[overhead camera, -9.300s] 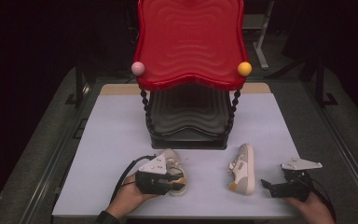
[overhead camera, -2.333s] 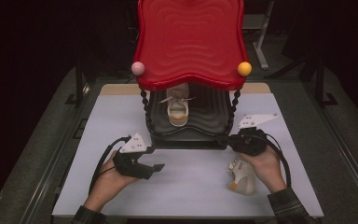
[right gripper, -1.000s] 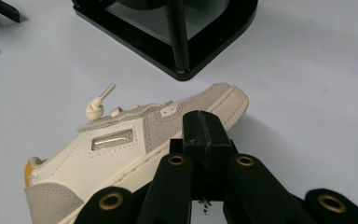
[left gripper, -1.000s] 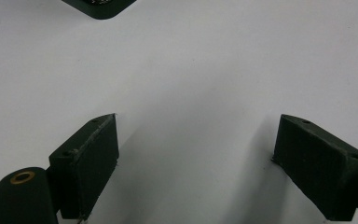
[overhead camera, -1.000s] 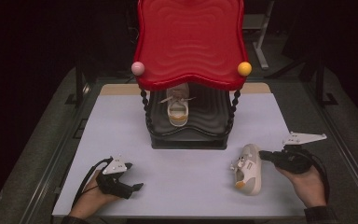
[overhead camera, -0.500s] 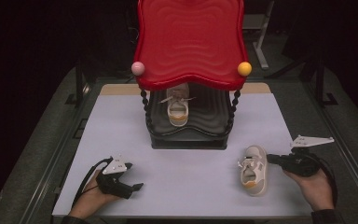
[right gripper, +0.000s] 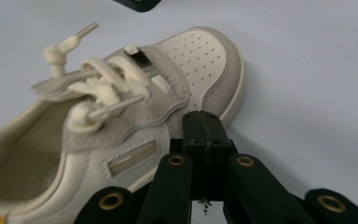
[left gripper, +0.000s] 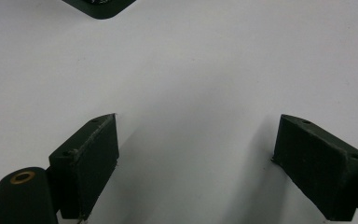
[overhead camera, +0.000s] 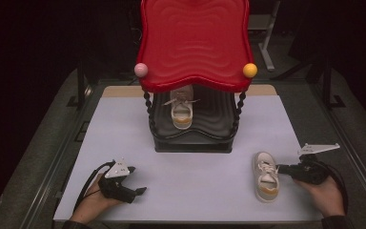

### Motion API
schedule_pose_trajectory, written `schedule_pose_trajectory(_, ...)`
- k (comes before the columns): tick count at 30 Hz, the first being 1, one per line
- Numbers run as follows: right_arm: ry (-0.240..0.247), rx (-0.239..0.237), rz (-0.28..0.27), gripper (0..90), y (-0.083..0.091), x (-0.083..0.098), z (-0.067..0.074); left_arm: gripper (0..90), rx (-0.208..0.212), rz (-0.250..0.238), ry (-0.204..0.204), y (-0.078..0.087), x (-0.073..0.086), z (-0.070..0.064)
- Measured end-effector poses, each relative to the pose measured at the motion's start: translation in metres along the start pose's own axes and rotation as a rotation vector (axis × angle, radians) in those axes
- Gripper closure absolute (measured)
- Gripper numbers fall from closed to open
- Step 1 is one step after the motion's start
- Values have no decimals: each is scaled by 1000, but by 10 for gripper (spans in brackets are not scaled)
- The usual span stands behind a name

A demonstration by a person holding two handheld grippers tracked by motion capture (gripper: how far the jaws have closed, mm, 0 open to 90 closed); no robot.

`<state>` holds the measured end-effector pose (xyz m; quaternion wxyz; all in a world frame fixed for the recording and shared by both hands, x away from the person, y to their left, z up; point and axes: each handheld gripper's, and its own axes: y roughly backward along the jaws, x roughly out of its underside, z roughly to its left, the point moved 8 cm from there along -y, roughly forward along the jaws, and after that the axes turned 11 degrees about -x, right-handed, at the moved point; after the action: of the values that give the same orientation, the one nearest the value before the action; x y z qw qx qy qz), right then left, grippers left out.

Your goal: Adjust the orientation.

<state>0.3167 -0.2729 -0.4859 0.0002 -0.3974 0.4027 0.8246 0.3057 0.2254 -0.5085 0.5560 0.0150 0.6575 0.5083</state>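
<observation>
Lying on white tabletop (overhead camera: 205,157): left gripper (overhead camera: 140,191) jaws apart, right gripper (overhead camera: 280,168) jaws together.

Recording lab or studio, white tabletop (overhead camera: 124,124) on a dark-framed bench, blacked-out surroundings, metal stands (overhead camera: 266,43) behind

closed tongs (right gripper: 204,122) against cream sneaker (right gripper: 121,116)

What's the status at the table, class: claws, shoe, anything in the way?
Left claw open, resting on the mat. Right claw shut, its tip against the side of the white sneaker, upright on the table. Path to the red rack clear.
</observation>
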Motion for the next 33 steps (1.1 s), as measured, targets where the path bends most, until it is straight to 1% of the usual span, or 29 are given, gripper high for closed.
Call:
schedule_pose_trajectory(2, 7, 0, 2, 897, 1, 2, 1, 130, 0, -1, 3, 0, 0, 0)
schedule_pose_trajectory(3, 12, 5, 5, 896, 6, 8, 7, 130, 0, -1, 3, 0, 0, 0)
schedule_pose_trajectory(6, 22, -2, 11, 896, 10, 21, 17, 130, 1, -1, 6, 0, 0, 0)
schedule_pose_trajectory(7, 22, -2, 11, 896, 10, 21, 17, 130, 1, -1, 6, 0, 0, 0)
schedule_pose_trajectory(8, 21, -11, 21, 896, 11, 29, 24, 130, 1, 1, 3, 0, 0, 0)
schedule_pose_trajectory(9, 21, -11, 21, 896, 11, 29, 24, 130, 1, 1, 3, 0, 0, 0)
schedule_pose_trajectory(10, 33, -25, 35, 896, 10, 35, 31, 130, 2, 1, 2, 0, 0, 0)
schedule_pose_trajectory(12, 49, -35, 48, 896, 7, 38, 38, 130, 2, 2, 3, 0, 0, 0)
schedule_pose_trajectory(14, 57, -29, 52, 896, 6, 37, 40, 130, 2, 2, 3, 0, 0, 0)
schedule_pose_trajectory(15, 62, -40, 57, 896, 5, 36, 43, 130, 2, 2, 3, 0, 0, 0)
schedule_pose_trajectory(16, 71, -55, 66, 896, -1, 34, 47, 130, 2, 2, 2, 0, 0, 0)
schedule_pose_trajectory(17, 71, -55, 66, 896, -1, 34, 47, 130, 2, 2, 2, 0, 0, 0)
schedule_pose_trajectory(18, 81, -59, 73, 896, -4, 32, 49, 130, 2, 2, 3, 0, 0, 0)
schedule_pose_trajectory(19, 99, -67, 84, 896, -10, 27, 53, 130, 2, 2, 4, 0, 0, 0)
schedule_pose_trajectory(21, 117, -75, 95, 896, -18, 22, 57, 130, 2, 0, 6, 0, 0, 0)
schedule_pose_trajectory(22, 117, -75, 95, 896, -18, 22, 57, 130, 2, 0, 6, 0, 0, 0)
schedule_pose_trajectory(23, 131, -84, 108, 896, -25, 17, 61, 130, 1, 0, 5, 0, 0, 0)
schedule_pose_trajectory(25, 146, -86, 112, 896, -30, 13, 64, 130, 1, 0, 5, 0, 0, 0)
schedule_pose_trajectory(28, 148, -84, 114, 896, -31, 12, 65, 130, 2, -1, 6, 0, 0, 0)
schedule_pose_trajectory(30, 146, -85, 104, 896, -30, 12, 65, 130, 2, -1, 6, 0, 0, 0)
schedule_pose_trajectory(31, 145, -86, 79, 895, -25, 10, 65, 130, 2, 0, 6, 0, 0, 0)
schedule_pose_trajectory(32, 142, -87, 65, 893, -22, 8, 66, 130, 1, 0, 5, 0, 0, 0)
schedule_pose_trajectory(33, 142, -87, 65, 893, -22, 8, 66, 130, 1, 0, 5, 0, 0, 0)
